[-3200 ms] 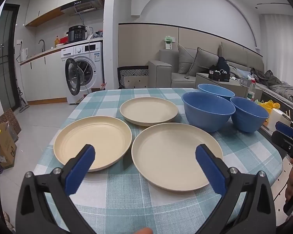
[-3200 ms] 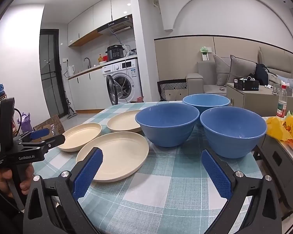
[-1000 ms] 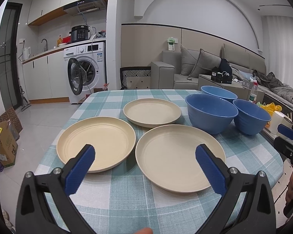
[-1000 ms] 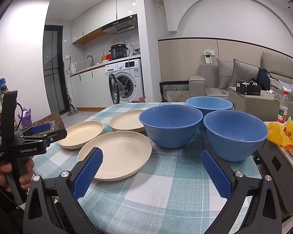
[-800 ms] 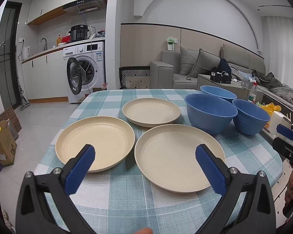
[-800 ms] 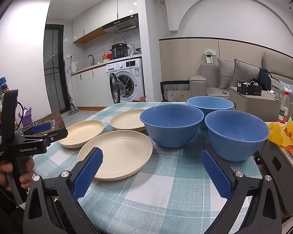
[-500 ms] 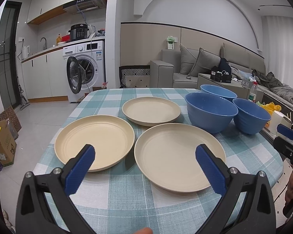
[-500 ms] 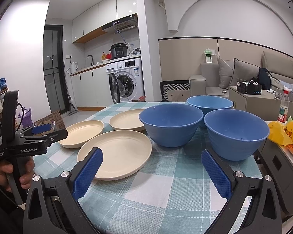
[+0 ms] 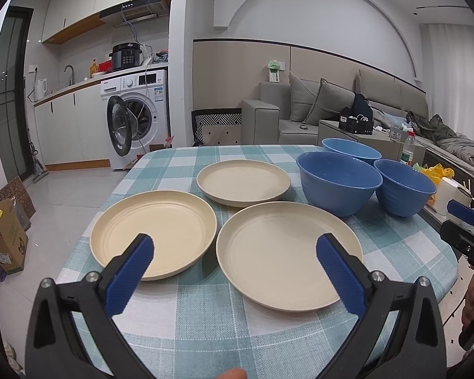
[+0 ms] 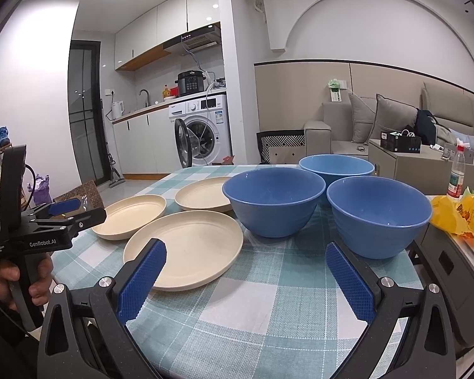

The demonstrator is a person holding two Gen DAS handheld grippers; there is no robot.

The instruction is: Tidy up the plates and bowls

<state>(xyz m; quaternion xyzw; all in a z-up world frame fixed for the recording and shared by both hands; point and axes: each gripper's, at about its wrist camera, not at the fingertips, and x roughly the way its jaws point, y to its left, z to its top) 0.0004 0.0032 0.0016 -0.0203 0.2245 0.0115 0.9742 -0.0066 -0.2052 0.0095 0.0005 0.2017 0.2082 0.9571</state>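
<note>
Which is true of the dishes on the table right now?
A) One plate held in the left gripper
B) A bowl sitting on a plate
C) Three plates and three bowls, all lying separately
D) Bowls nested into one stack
C: the three cream plates and three blue bowls each rest singly on the checked tablecloth, and both the left gripper and right gripper are open and hold nothing.

A teal checked cloth covers the tabletop (image 9: 205, 322). Three cream plates (image 9: 287, 252) lie toward nine o'clock, three blue bowls (image 9: 338, 186) clustered toward two o'clock.
</note>
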